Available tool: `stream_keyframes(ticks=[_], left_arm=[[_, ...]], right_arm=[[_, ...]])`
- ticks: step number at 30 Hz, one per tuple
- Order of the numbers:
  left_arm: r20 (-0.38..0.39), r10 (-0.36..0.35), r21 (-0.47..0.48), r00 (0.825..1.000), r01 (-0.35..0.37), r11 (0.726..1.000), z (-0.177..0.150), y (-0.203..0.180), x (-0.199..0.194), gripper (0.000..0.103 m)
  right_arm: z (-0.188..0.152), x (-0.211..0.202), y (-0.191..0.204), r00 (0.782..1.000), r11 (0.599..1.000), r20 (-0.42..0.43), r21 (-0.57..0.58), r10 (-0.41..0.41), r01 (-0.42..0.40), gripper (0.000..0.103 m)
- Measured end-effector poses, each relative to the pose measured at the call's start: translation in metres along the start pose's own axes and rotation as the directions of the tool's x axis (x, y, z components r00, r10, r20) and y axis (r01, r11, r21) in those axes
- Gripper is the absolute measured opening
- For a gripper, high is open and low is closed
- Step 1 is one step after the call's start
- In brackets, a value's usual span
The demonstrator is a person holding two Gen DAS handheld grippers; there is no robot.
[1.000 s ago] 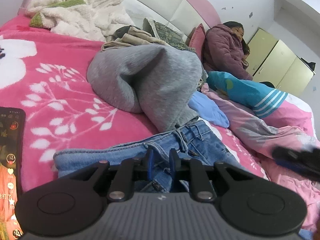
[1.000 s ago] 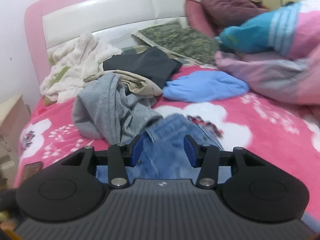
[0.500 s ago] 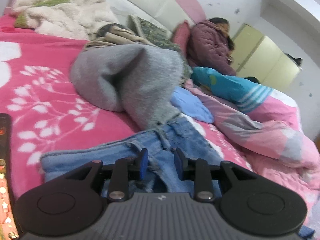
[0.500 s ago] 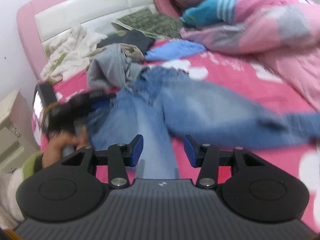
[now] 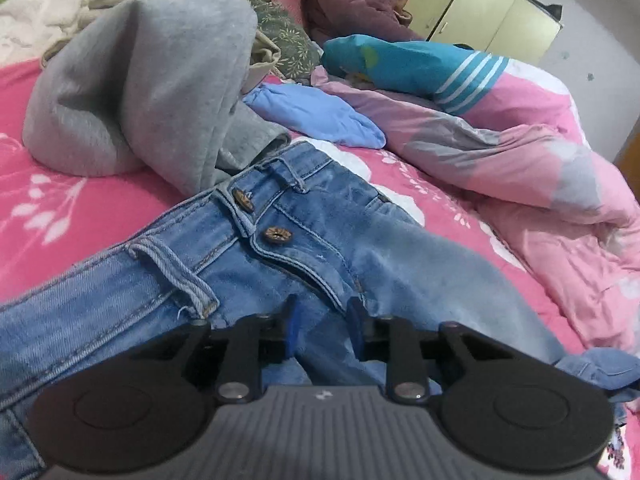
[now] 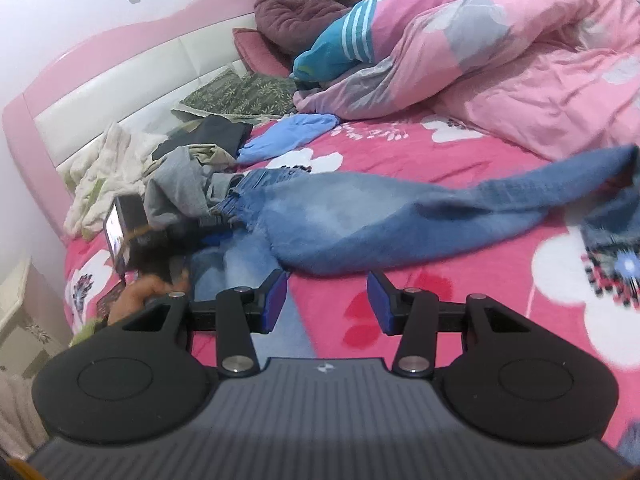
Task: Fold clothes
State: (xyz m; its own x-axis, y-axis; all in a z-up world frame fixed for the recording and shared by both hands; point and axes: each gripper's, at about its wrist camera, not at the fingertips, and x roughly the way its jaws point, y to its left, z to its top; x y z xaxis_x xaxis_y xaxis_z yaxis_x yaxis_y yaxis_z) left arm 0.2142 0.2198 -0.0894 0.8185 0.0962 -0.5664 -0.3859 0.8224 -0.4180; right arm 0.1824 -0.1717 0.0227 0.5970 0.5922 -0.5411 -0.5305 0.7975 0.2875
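Observation:
Blue jeans (image 5: 304,248) lie spread on the pink flowered bedspread (image 5: 80,200), waistband and two buttons facing up. My left gripper (image 5: 322,320) hovers low over the crotch; its jaws are closing with denim showing in the gap, the pads not pressing it. In the right wrist view the jeans (image 6: 360,220) stretch one leg away to the right. My right gripper (image 6: 327,302) is open over the bedspread just short of that leg, nothing between its fingers. The left gripper (image 6: 180,236), blurred, rests at the waistband in a hand (image 6: 152,292).
A grey sweatshirt (image 5: 152,80) is heaped behind the waistband, with a light blue garment (image 5: 320,116) beside it. A pink quilt (image 6: 520,60) is bunched on the right. A person in a maroon jacket (image 6: 296,12) lies at the pink headboard (image 6: 120,72). A cream blanket (image 6: 108,172) lies far left.
The left gripper went forward over the jeans and its jaws widened from nearly shut. The right gripper pulled back from the waistband and swung right; one leg now lies stretched out.

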Motion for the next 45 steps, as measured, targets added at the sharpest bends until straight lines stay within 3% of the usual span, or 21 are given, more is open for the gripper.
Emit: stream_keyframes(ticks=[2,7,10,12,15,16,17,18,21,24,26,27,29,30,32,35,37,43,45], left_arm=[[0.004,0.005,0.013,1.0,-0.005,1.0,-0.003,0.001,0.0,0.027],[0.003,-0.003,0.017,1.0,0.003,1.0,-0.003,0.002,0.0,0.027],[0.0,-0.01,0.005,1.0,0.01,1.0,-0.002,0.003,0.001,0.027],[0.0,-0.013,0.001,1.0,0.013,1.0,-0.001,0.003,0.001,0.027],[0.002,-0.018,-0.008,1.0,0.018,1.0,-0.002,0.004,0.001,0.027],[0.003,-0.021,-0.01,1.0,0.021,1.0,-0.002,0.005,0.001,0.027],[0.004,-0.022,-0.012,1.0,0.022,1.0,-0.002,0.005,0.001,0.027],[0.005,-0.023,-0.013,1.0,0.023,1.0,-0.002,0.005,0.001,0.027],[0.009,-0.02,-0.006,1.0,0.02,1.0,-0.003,0.004,0.001,0.027],[0.013,-0.019,-0.001,1.0,0.019,1.0,-0.003,0.004,0.002,0.027],[0.017,-0.018,0.003,1.0,0.018,1.0,-0.004,0.004,0.002,0.027],[0.019,-0.018,0.006,1.0,0.017,1.0,-0.004,0.004,0.002,0.027],[0.021,-0.015,0.009,1.0,0.015,1.0,-0.004,0.004,0.003,0.027],[0.022,-0.016,0.007,1.0,0.016,1.0,-0.004,0.004,0.003,0.027],[0.02,-0.02,0.001,1.0,0.02,1.0,-0.004,0.005,0.003,0.027],[0.016,-0.026,-0.011,1.0,0.026,1.0,-0.003,0.007,0.003,0.027],[0.013,-0.028,-0.017,1.0,0.028,0.999,-0.002,0.008,0.003,0.027],[0.006,-0.035,-0.043,0.999,0.035,0.998,0.001,0.012,0.003,0.027],[0.007,-0.033,-0.038,0.999,0.033,0.999,0.0,0.012,0.003,0.027]], right_arm=[[0.01,0.015,-0.016,1.0,0.999,0.018,0.034,-0.006,0.006,0.044],[0.021,0.036,-0.077,0.981,0.969,0.043,0.171,-0.188,0.178,0.056],[0.02,0.028,-0.131,0.946,0.899,0.044,0.326,-0.322,0.291,0.061],[0.021,0.017,-0.167,0.913,0.828,0.041,0.438,-0.406,0.349,0.062],[0.031,0.014,-0.199,0.904,0.791,0.028,0.497,-0.426,0.357,0.071],[0.035,0.017,-0.206,0.903,0.786,0.017,0.499,-0.43,0.365,0.082],[0.038,0.021,-0.215,0.898,0.769,0.017,0.524,-0.44,0.367,0.086],[0.041,0.024,-0.224,0.892,0.748,0.02,0.553,-0.452,0.367,0.086],[0.045,0.044,-0.258,0.91,0.687,0.04,0.67,-0.413,0.282,0.091],[0.049,0.072,-0.287,0.88,0.588,-0.004,0.743,-0.476,0.321,0.091],[0.047,0.087,-0.303,0.876,0.559,0.022,0.778,-0.481,0.287,0.087],[0.045,0.092,-0.308,0.875,0.553,0.039,0.788,-0.482,0.27,0.08],[0.038,0.09,-0.305,0.87,0.56,0.062,0.787,-0.489,0.258,0.022],[0.034,0.088,-0.303,0.867,0.564,0.074,0.786,-0.493,0.254,0.011],[0.027,0.079,-0.295,0.863,0.584,0.112,0.778,-0.493,0.232,0.006],[0.017,0.032,-0.259,0.85,0.669,0.217,0.718,-0.48,0.194,0.005],[0.004,-0.006,-0.231,0.841,0.695,0.251,0.695,-0.478,0.188,0.005],[-0.048,-0.084,-0.164,0.838,0.719,0.237,0.653,-0.492,0.237,0.005],[-0.064,-0.087,-0.159,0.858,0.721,0.165,0.631,-0.487,0.288,0.01]])
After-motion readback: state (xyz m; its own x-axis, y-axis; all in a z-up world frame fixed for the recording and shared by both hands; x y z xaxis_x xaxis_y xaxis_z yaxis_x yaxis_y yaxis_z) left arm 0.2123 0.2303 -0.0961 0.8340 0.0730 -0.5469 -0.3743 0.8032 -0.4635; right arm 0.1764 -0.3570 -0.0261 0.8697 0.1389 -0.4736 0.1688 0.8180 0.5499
